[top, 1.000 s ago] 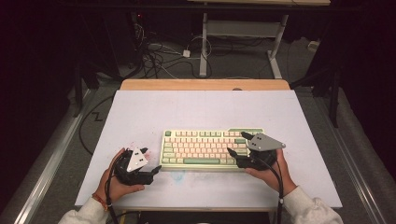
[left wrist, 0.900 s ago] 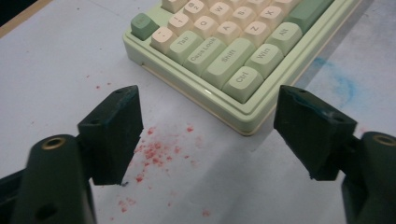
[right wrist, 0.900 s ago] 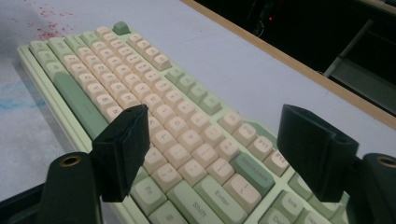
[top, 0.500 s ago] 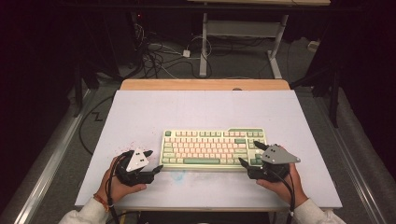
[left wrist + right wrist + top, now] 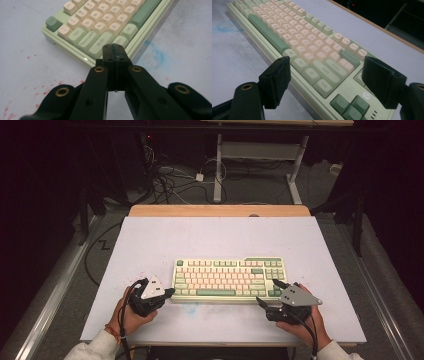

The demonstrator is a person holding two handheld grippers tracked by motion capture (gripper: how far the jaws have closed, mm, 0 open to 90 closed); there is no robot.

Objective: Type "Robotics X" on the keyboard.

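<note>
A pale green keyboard (image 5: 227,280) with cream keys lies in the middle of the white table top (image 5: 215,237). My left gripper (image 5: 169,292) is shut with nothing in it. Its tips rest by the keyboard's front left corner. In the left gripper view the closed jaws (image 5: 115,48) point at the keyboard (image 5: 100,27) near its bottom-left keys. My right gripper (image 5: 267,291) stands open at the keyboard's front right corner. In the right gripper view its two pads (image 5: 278,80) straddle the keyboard (image 5: 294,37) around the Ctrl and arrow keys, without touching it.
Red specks (image 5: 50,87) and a blue smear (image 5: 190,307) mark the table top near its front edge. A wooden strip (image 5: 220,211) runs along the far edge. Cables (image 5: 170,180) and desk legs (image 5: 218,165) lie on the dark floor beyond.
My right gripper has drawn back from the keyboard's right end toward the table's front edge. The left gripper has hardly moved.
</note>
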